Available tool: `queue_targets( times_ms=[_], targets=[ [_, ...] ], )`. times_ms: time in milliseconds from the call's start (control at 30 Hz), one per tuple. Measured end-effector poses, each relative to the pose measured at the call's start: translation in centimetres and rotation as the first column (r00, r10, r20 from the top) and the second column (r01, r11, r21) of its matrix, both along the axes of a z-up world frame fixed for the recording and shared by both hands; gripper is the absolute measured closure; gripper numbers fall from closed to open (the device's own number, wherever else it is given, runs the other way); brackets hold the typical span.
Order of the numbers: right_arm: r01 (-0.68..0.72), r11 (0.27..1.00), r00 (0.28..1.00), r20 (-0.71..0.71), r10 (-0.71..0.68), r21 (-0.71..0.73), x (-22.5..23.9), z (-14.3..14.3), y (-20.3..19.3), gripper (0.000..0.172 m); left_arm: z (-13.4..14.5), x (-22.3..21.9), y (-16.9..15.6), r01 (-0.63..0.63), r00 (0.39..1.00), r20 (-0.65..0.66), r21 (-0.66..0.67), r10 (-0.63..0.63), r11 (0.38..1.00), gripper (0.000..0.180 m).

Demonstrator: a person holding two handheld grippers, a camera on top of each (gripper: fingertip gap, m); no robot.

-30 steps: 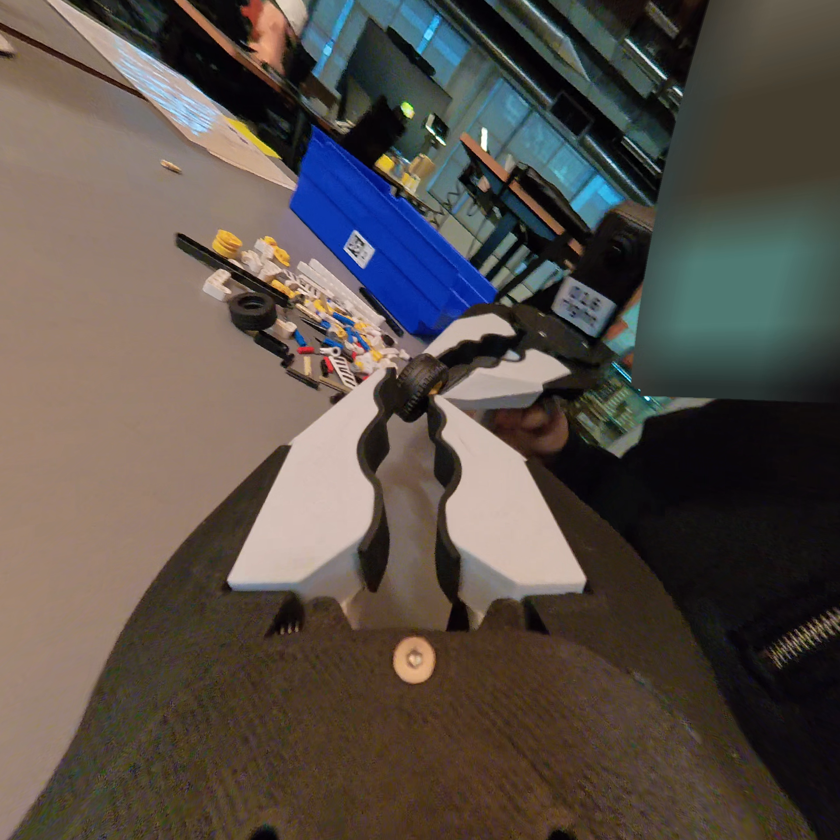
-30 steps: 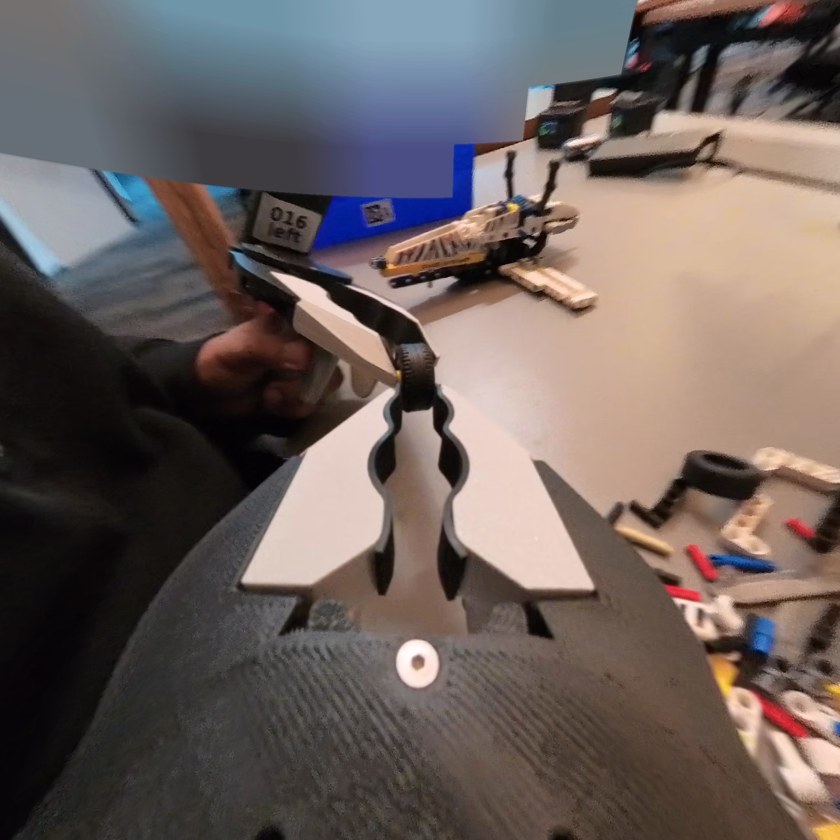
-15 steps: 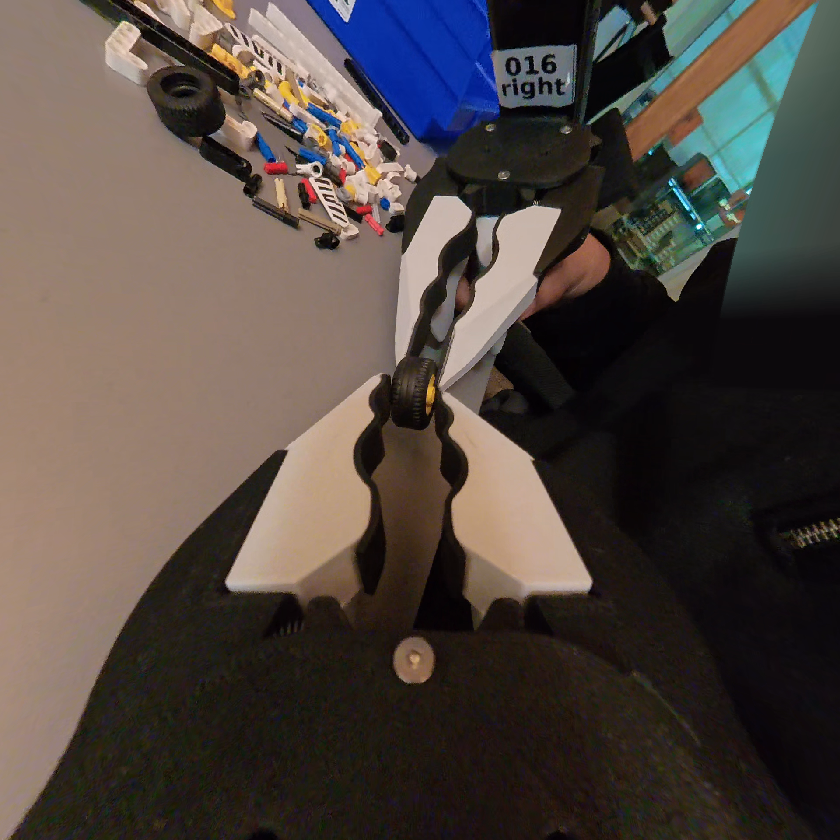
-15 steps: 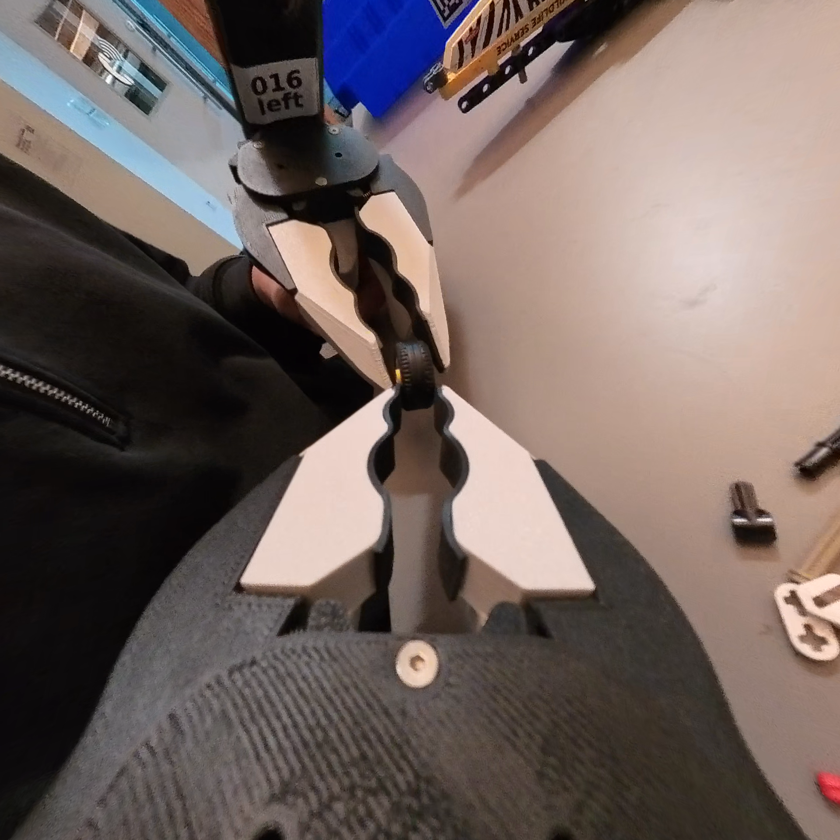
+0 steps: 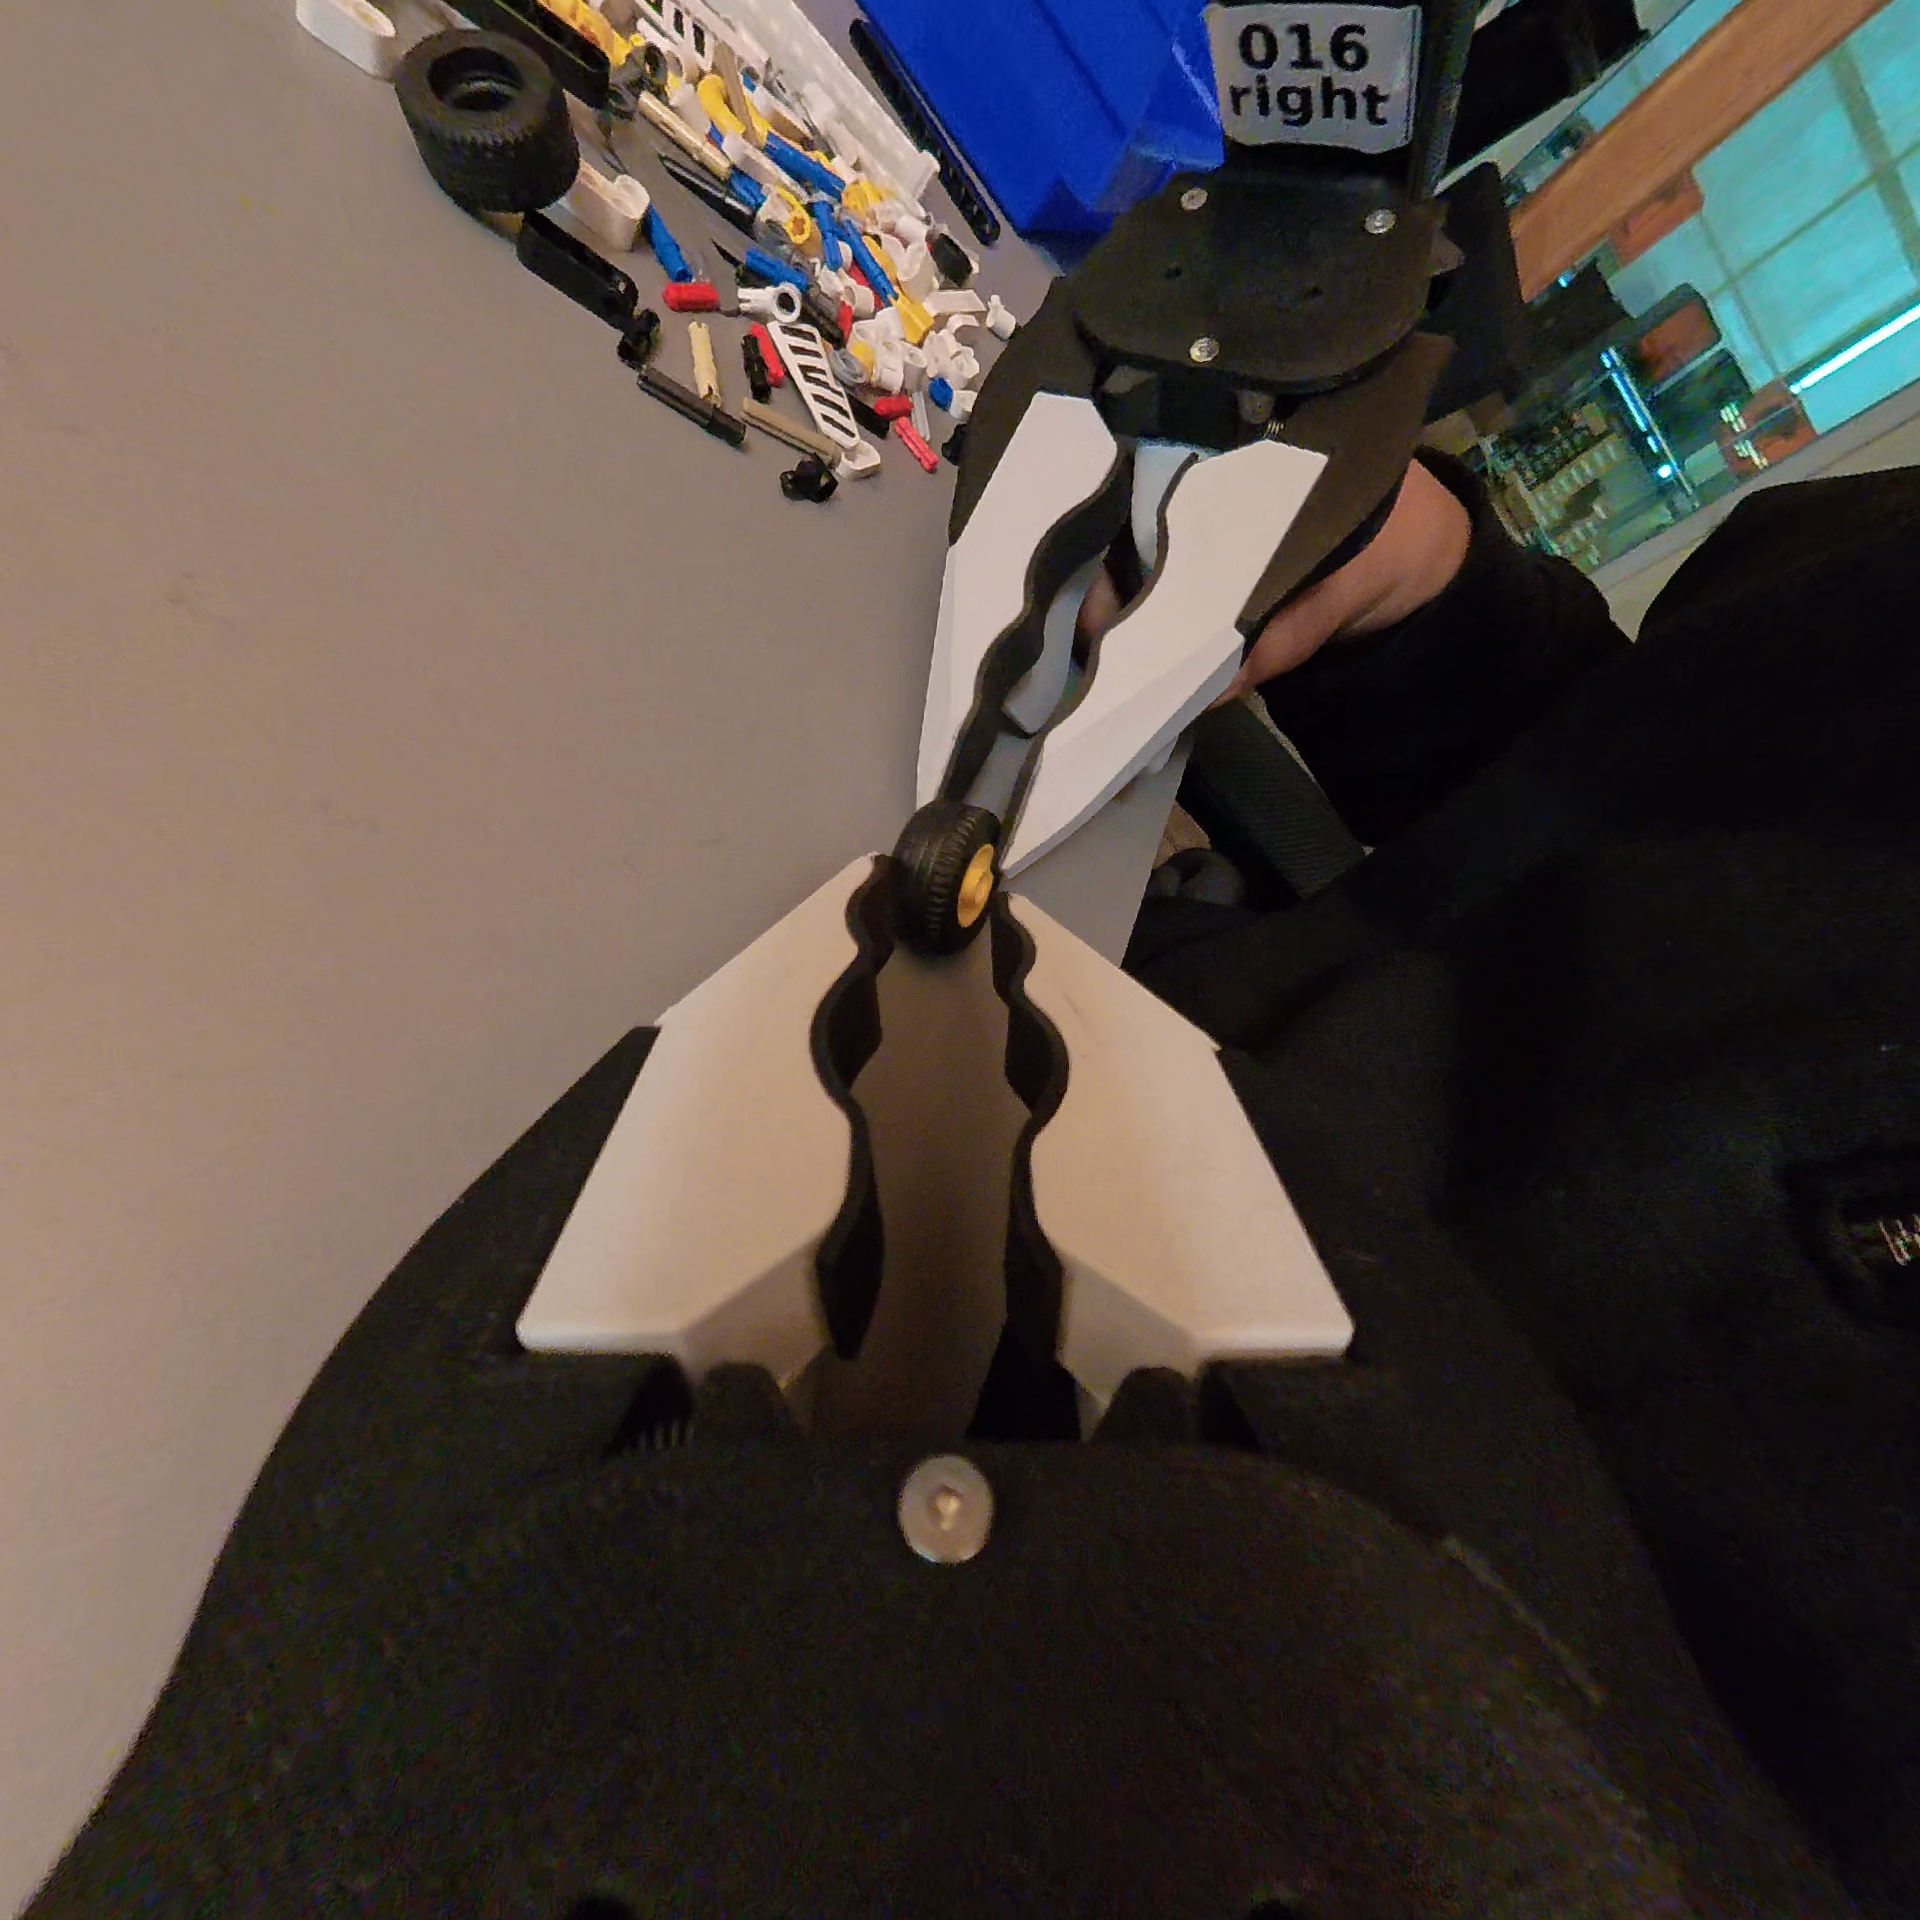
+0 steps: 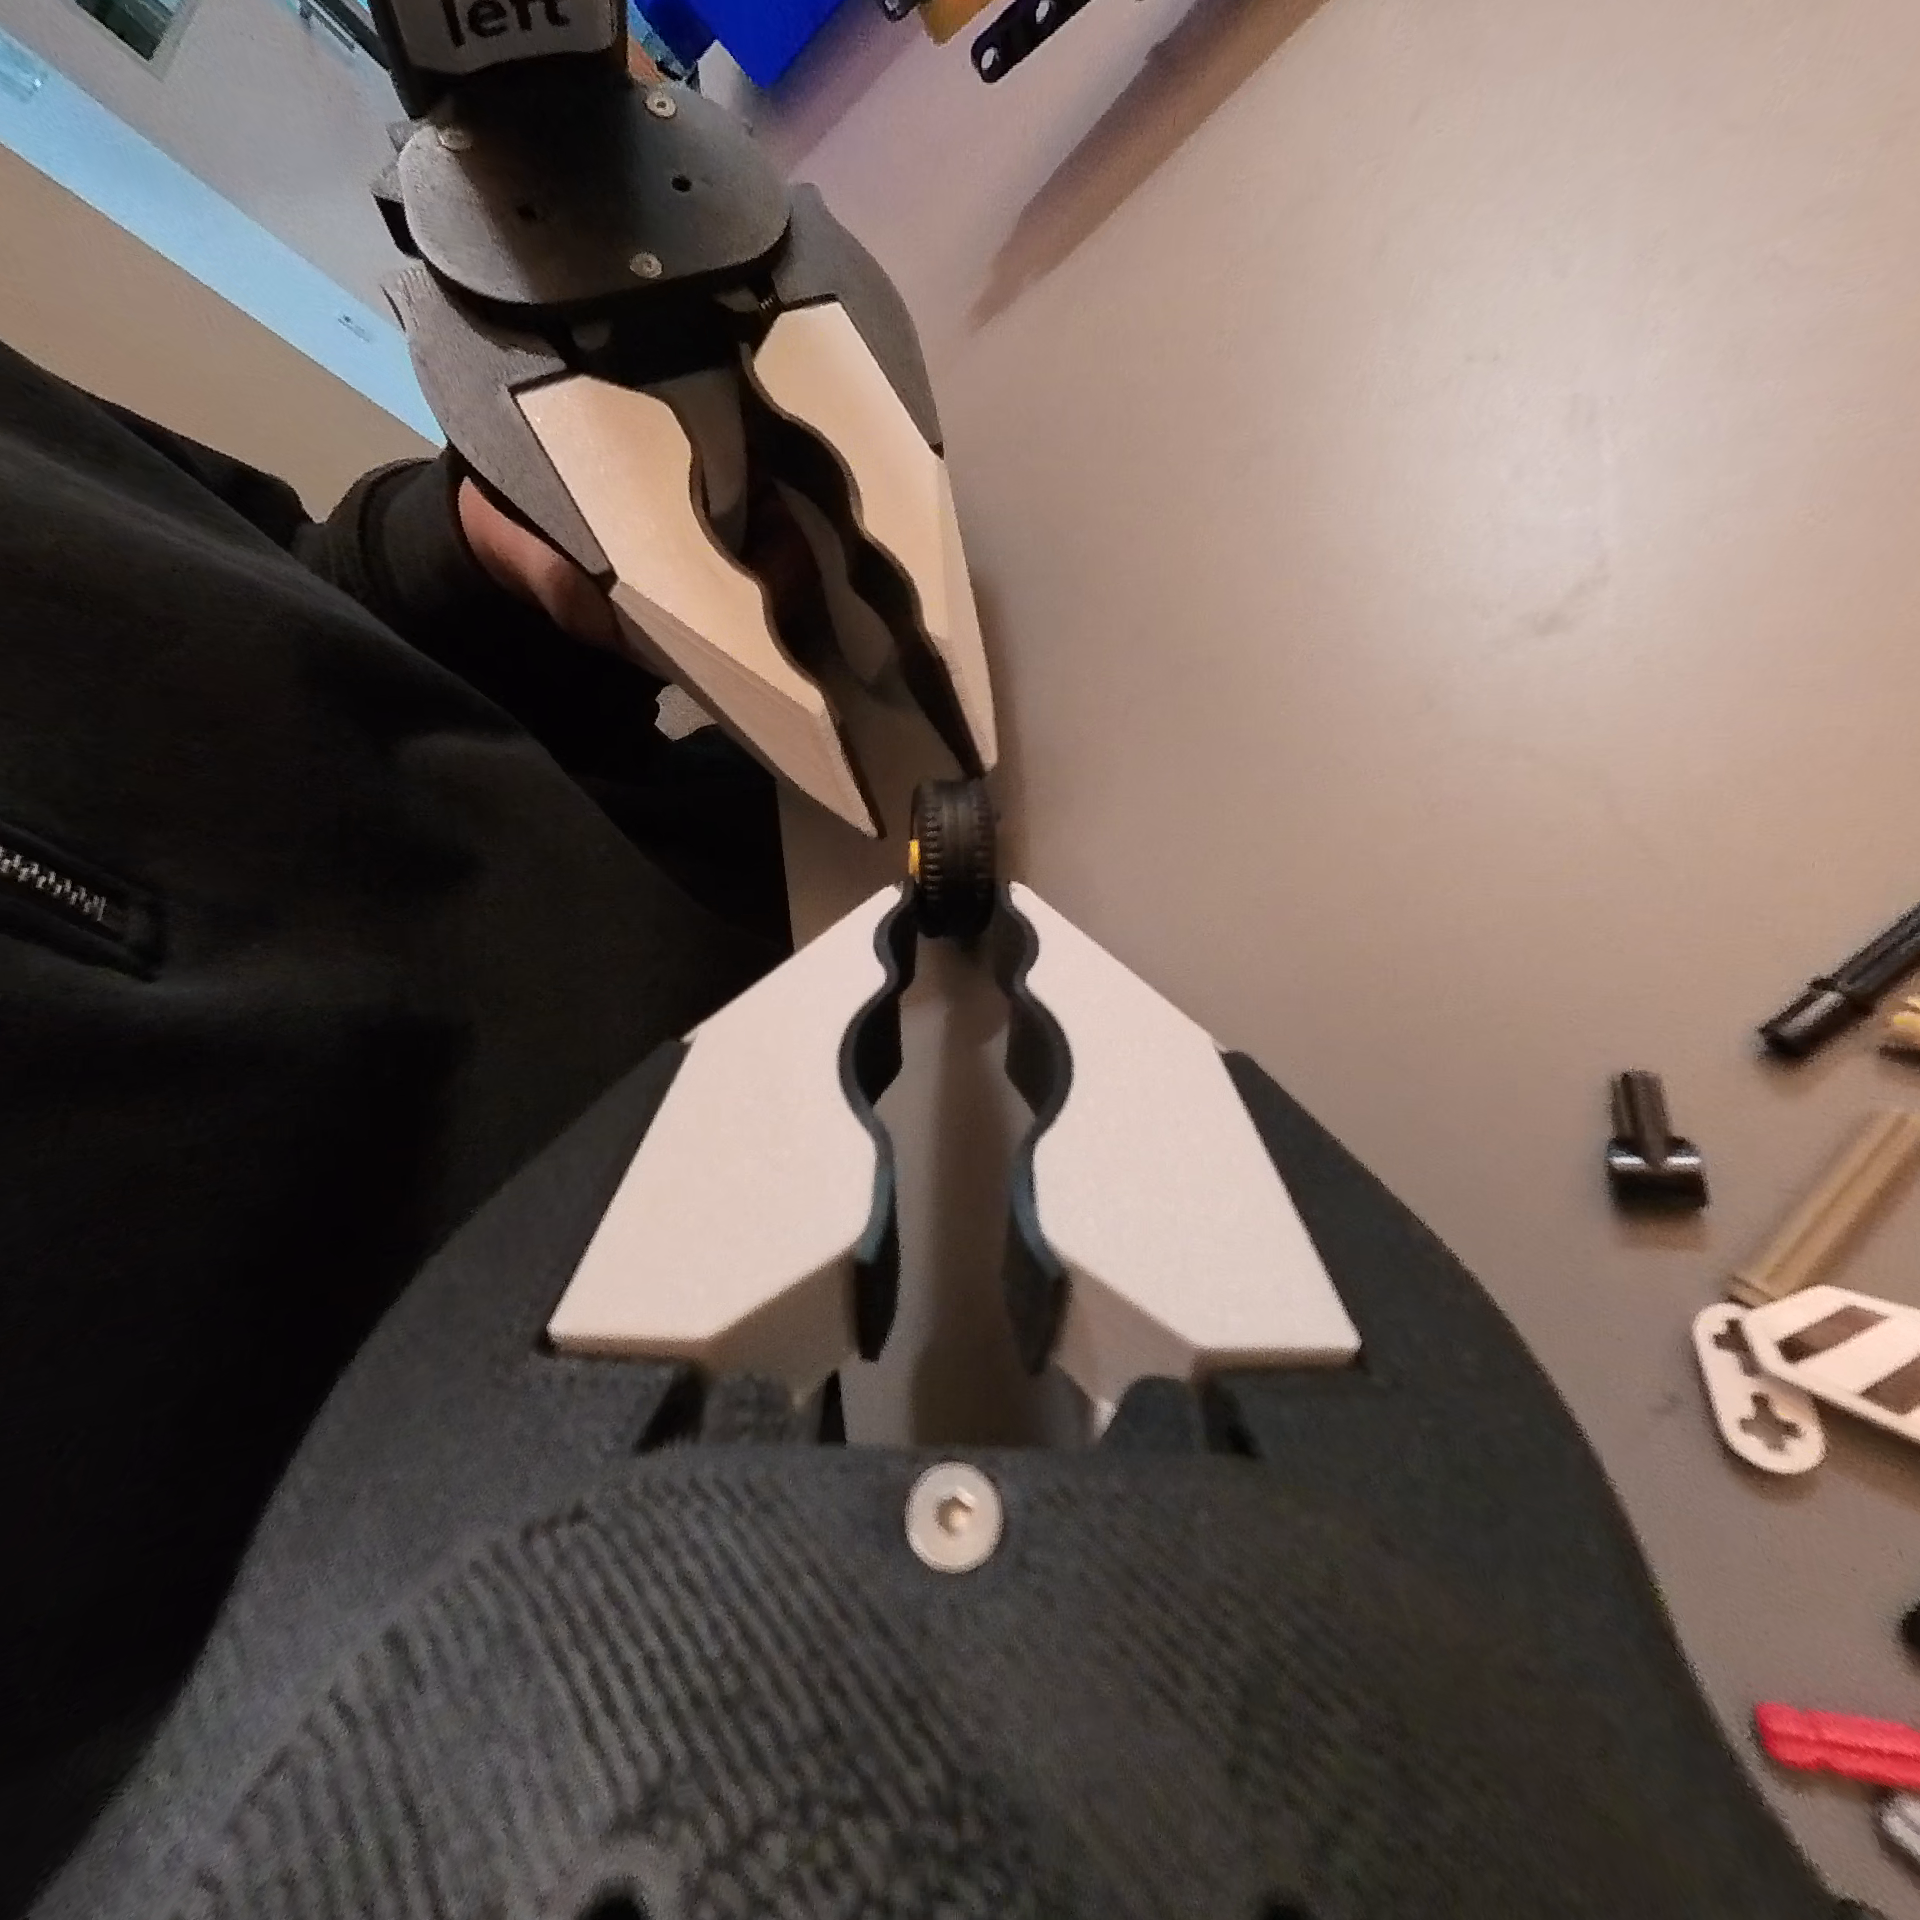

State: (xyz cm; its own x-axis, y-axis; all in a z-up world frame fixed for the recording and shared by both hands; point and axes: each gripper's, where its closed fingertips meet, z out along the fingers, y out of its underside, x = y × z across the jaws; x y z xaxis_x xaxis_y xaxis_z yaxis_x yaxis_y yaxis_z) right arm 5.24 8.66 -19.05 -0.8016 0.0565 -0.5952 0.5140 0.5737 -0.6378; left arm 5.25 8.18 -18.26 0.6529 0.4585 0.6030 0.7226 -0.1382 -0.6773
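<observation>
Small wheel (image 5: 940,878), black tyre with a yellow hub, is held off the bench (image 5: 312,727) at its near edge, tip to tip between the two grippers. Right gripper (image 6: 951,914): jaws narrow, pads pressed on both faces of the wheel. Left gripper (image 5: 940,894): jaws slightly apart, one fingertip (image 6: 977,764) at the tyre, the other clear of it. Change from a second ago: the left jaws then pinched the wheel and have since spread, so the grip now sits with the right. Loose parts (image 5: 810,260), a large black tyre (image 5: 488,125) and a blue bin (image 5: 1039,104) lie well apart.
</observation>
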Motion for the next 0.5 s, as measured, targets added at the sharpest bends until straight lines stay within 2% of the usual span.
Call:
queue_targets(
  times_ms=[100,167,233,500],
  targets=[
    [-0.010,1.000,1.000,0.004,0.010,-0.001,0.02,0.02,-0.02,0.159,-0.07,-0.10,0.01,-0.001,1.000,0.006,-0.001,0.001,1.000,0.165],
    [-0.016,1.000,1.000,0.003,0.016,-0.002,0.02,0.03,-0.05,0.160,-0.38,-0.13,0.03,-0.001,1.000,0.018,-0.018,0.001,1.000,0.157],
    [-0.021,1.000,1.000,0.001,0.021,-0.002,0.02,0.03,-0.07,0.160,-0.58,0.06,0.22,0.018,1.000,0.018,-0.033,-0.017,0.999,0.166],
    [-0.028,0.999,0.996,-0.086,0.029,0.020,-0.41,-0.25,-0.12,0.151,-0.76,0.01,0.28,0.022,0.999,0.031,-0.040,-0.021,0.999,0.169]
  ],
)
